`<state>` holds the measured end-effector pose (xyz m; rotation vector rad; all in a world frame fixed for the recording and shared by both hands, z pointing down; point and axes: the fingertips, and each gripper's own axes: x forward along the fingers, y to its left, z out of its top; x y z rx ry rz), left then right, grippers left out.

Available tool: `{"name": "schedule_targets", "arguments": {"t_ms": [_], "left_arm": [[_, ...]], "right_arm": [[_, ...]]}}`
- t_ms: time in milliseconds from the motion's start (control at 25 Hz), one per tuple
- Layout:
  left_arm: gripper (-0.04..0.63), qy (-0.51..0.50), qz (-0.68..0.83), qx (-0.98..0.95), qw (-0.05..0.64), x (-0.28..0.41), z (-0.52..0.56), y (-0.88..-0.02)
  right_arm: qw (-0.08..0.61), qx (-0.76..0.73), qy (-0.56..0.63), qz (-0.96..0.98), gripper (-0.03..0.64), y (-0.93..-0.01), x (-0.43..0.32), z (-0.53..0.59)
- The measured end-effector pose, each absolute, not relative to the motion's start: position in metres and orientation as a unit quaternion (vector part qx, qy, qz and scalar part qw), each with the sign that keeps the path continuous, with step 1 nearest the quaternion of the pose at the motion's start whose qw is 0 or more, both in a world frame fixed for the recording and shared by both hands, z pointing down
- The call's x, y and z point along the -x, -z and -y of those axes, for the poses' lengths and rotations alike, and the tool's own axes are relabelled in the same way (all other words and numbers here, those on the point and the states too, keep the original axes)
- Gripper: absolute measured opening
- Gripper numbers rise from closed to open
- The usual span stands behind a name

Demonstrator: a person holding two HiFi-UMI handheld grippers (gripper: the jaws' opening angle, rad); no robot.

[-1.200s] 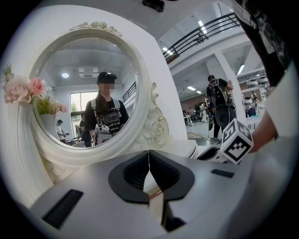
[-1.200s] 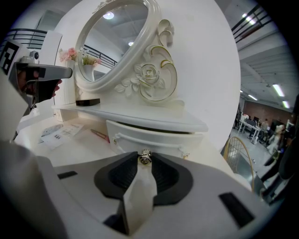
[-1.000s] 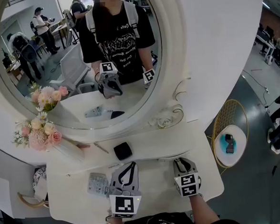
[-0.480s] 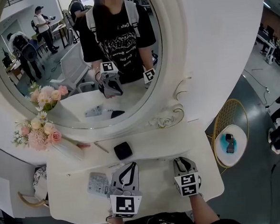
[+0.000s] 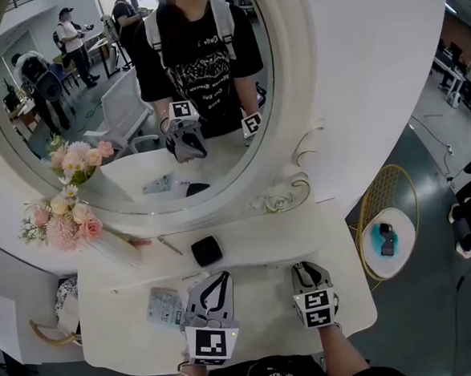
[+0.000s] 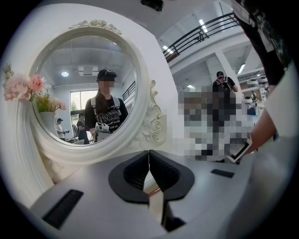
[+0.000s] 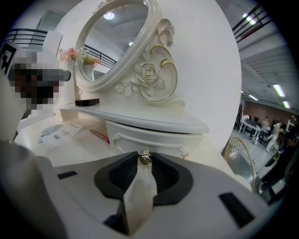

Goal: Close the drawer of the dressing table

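White drawer [image 7: 150,137] sat straight ahead of right gripper [image 7: 145,163], under shelf edge. Jaws pinched its small metal knob [image 7: 145,157]. Front looked nearly flush, so closing seemed almost done; last push home probably left. Left gripper [image 6: 149,158] idle beside it, jaws together, empty. Red pen [image 7: 99,136] and leaflet [image 7: 60,133] lay left of tool, clear of drawer; nothing seemed to block.

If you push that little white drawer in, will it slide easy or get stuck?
The drawer looks small and stiff, so it likely slides straight in. Its shiny knob, held in the fingers of the right gripper, might slip. A hard shove could wobble the flowers.
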<state>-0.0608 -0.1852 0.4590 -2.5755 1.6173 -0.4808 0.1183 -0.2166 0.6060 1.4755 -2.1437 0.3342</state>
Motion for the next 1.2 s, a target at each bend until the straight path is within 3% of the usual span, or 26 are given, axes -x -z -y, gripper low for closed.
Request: {"name": "schedule_targets", "arguments": {"t_ms": [1200], "left_arm": [[0.017, 0.162, -0.527, 0.833, 0.036, 0.0649, 0.1882, -0.4625]], "right_arm": [[0.251, -0.544, -0.123, 0.791, 0.101, -0.6029, -0.1170, 0.2226]]}}
